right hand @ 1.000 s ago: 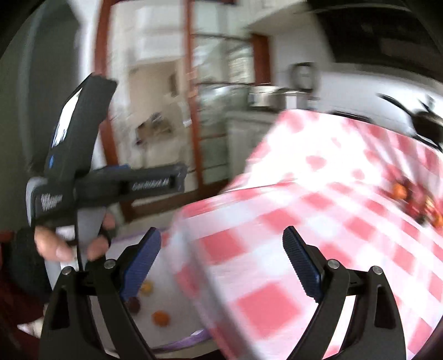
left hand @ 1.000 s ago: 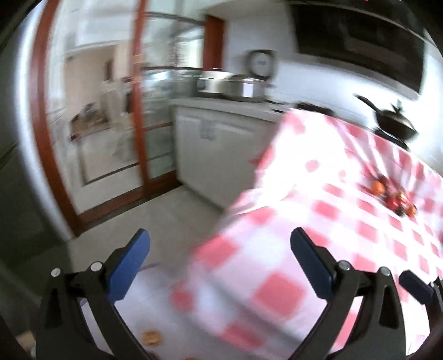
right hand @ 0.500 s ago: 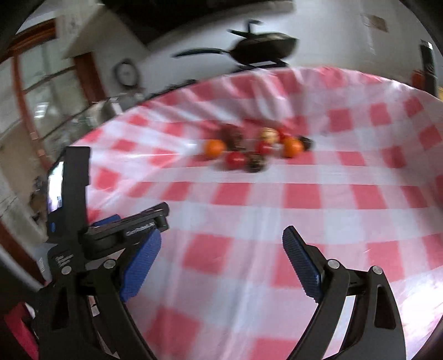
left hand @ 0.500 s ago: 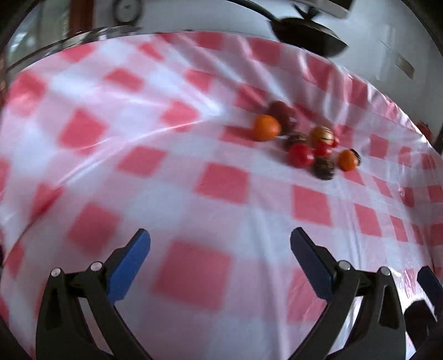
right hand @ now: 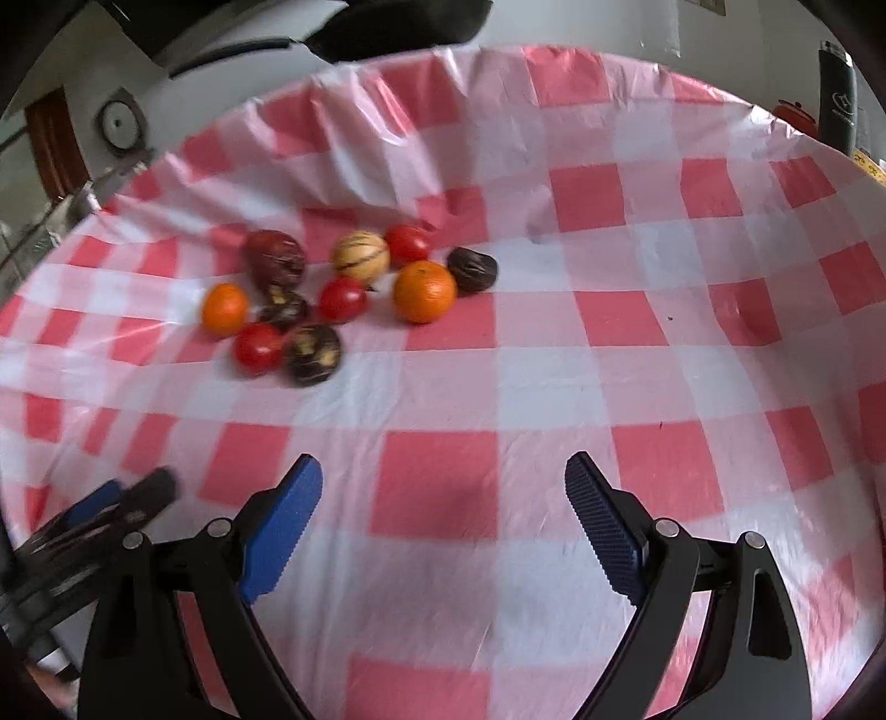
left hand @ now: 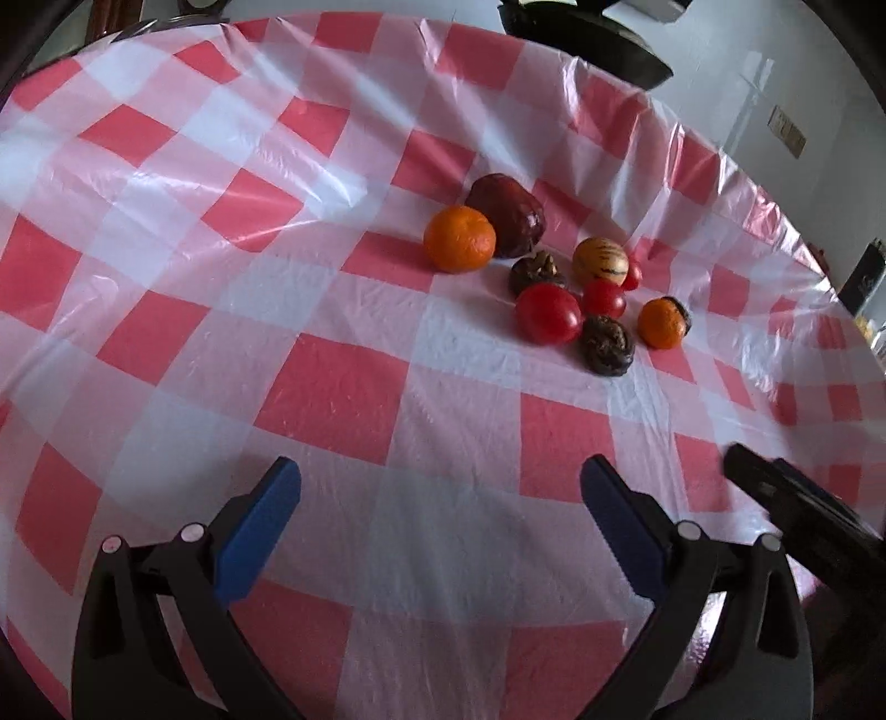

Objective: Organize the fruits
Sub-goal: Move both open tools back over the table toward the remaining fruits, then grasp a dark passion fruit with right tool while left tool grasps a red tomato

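Note:
A cluster of fruit lies on the red-and-white checked tablecloth [left hand: 332, 382]: a large orange [left hand: 459, 238] beside a dark red apple [left hand: 506, 215], red tomatoes [left hand: 548, 313], a striped yellow fruit [left hand: 600, 261], dark wrinkled fruits [left hand: 607, 344] and a small orange [left hand: 662, 323]. The right wrist view shows the same pile, with an orange [right hand: 425, 291], a striped fruit [right hand: 360, 253] and tomatoes [right hand: 257, 347]. My left gripper [left hand: 440, 518] hovers open, short of the pile. My right gripper [right hand: 443, 512] is open too, empty, nearer the table's front.
A dark pan [left hand: 587, 41] sits beyond the table's far edge. A dark bottle [right hand: 837, 105] stands at the far right. The other gripper shows at each view's edge, as the right one [left hand: 803, 515] and the left one [right hand: 94, 526].
Both grippers swung from the doorway and floor side onto the tabletop, then moved closer to the fruit pile. Their jaws stayed open.

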Demonstrator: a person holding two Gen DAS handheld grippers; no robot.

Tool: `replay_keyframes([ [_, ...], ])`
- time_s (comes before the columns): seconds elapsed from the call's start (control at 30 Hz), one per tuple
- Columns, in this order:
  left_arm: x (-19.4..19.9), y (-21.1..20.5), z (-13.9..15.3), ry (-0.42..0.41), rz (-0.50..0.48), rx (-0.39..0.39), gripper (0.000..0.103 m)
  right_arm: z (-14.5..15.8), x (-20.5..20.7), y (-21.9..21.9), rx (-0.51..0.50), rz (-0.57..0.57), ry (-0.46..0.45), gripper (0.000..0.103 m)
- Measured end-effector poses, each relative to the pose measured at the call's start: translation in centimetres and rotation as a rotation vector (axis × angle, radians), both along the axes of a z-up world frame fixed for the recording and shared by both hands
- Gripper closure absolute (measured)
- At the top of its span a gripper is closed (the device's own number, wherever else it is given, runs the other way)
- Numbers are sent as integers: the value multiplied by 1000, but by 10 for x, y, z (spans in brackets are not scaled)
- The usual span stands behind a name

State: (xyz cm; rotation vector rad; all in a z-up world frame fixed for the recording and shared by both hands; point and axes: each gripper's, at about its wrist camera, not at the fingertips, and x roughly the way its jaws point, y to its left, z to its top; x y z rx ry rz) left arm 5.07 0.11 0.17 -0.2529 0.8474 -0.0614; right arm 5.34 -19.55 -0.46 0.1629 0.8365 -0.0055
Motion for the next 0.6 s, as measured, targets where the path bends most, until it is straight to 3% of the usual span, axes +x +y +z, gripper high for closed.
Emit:
replay_keyframes([
  [0.13, -3, 3, 1, -10, -13, -34, 2, -13, 20, -9, 27, 2, 36, 16],
  [0.4, -5, 8, 1, -22, -10, -70, 2, -11, 58, -21, 59, 41, 7, 16],
  [0.6, -7, 11, 1, -29, -10, -90, 2, -10, 84, -39, 155, 9, -17, 22],
])
